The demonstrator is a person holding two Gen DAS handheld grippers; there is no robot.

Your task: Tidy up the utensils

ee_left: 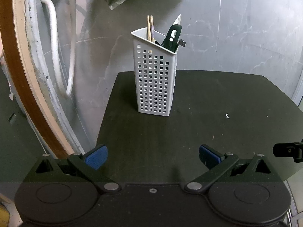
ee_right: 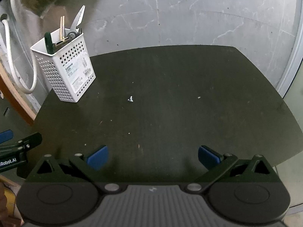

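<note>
A white perforated utensil holder [ee_left: 154, 79] stands upright at the far left part of the black table [ee_left: 208, 113]; it also shows in the right wrist view [ee_right: 65, 70]. It holds wooden chopsticks [ee_left: 150, 28], dark-handled scissors [ee_left: 173, 36] and a small dark utensil end [ee_left: 182, 43]. My left gripper [ee_left: 153, 157] is open and empty, low over the table's near edge, well short of the holder. My right gripper [ee_right: 153, 157] is open and empty, over the near edge to the right of the holder.
A grey marbled wall [ee_right: 189, 15] rises behind the table. A white hose [ee_left: 55, 53] and a wooden-edged panel [ee_left: 17, 71] stand at the left. A small white scrap [ee_right: 130, 99] lies mid-table. The other gripper's edge [ee_left: 287, 150] shows at the right.
</note>
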